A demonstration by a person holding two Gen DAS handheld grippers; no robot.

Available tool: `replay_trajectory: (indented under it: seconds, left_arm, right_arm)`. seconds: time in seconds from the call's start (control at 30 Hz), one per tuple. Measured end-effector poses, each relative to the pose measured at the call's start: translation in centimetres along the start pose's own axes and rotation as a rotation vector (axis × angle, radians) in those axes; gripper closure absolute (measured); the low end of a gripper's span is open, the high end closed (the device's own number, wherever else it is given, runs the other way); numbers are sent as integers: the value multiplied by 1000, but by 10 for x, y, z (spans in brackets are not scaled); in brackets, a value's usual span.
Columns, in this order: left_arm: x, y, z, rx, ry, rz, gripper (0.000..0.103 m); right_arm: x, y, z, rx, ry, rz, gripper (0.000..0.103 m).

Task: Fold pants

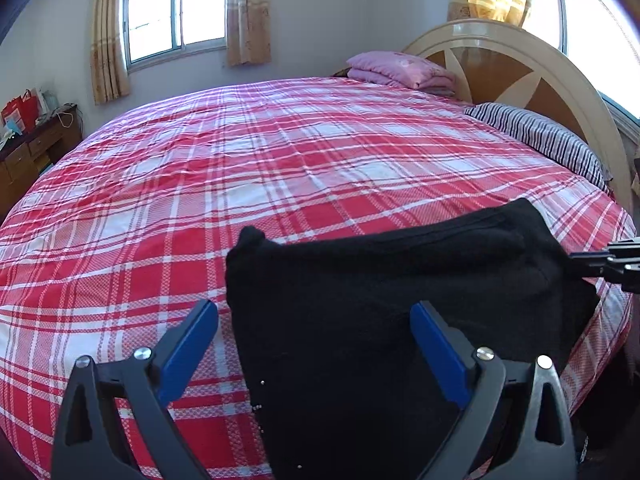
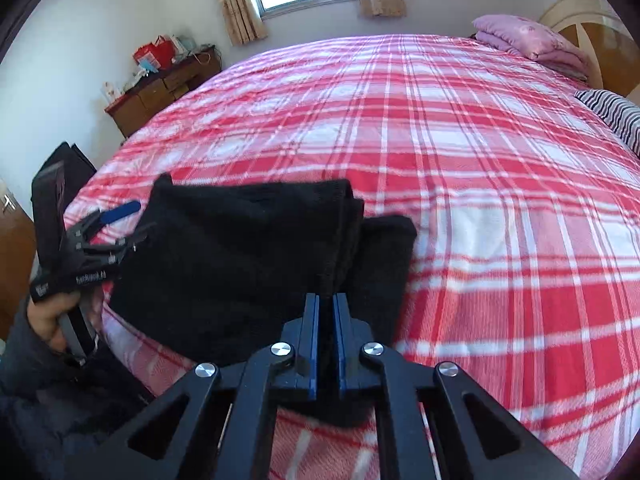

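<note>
at the near edge of the bed [image 1: 280, 152], the pants [image 2: 240, 248] lie folded into a black bundle whose long axis runs along that edge, one end toward the headboard [image 1: 516, 64]. the right gripper [image 2: 326, 304] is nearer that end, tilted down, its pads clamped on the stacked fold edge. the left gripper [image 1: 316, 320] hovers tilted down over the other end, jaws wide apart, holding nothing.

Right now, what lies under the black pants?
The black pants lie on the red plaid bedspread, which shows all around them. Whatever sits directly beneath the folded layers is covered.
</note>
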State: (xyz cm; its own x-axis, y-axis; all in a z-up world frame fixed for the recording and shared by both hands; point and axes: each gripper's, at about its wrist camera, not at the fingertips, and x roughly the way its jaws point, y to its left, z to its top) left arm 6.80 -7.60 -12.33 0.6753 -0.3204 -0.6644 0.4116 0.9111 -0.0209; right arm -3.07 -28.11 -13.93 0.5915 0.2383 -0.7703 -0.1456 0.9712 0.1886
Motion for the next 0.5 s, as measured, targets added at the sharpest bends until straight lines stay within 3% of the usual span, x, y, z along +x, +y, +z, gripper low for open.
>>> replay_trajectory:
  seconds: [0.27,0.33,0.43,0.5]
  left_arm:
    - [1,-2,-2,28,-10,36,1]
    - [7,-1,-5,31,8,40,1]
    - [13,0,-9,23,21,28,1]
    - [14,0,-10,20,22,22,1]
  right_arm:
    - [-19,4,6,-14,-49,-34,103]
    - [-8,-1,4,-17,-20,-66,103]
    - [9,-12,-1,22,32,-34,103]
    - [9,-14,0,49,18,-20,102]
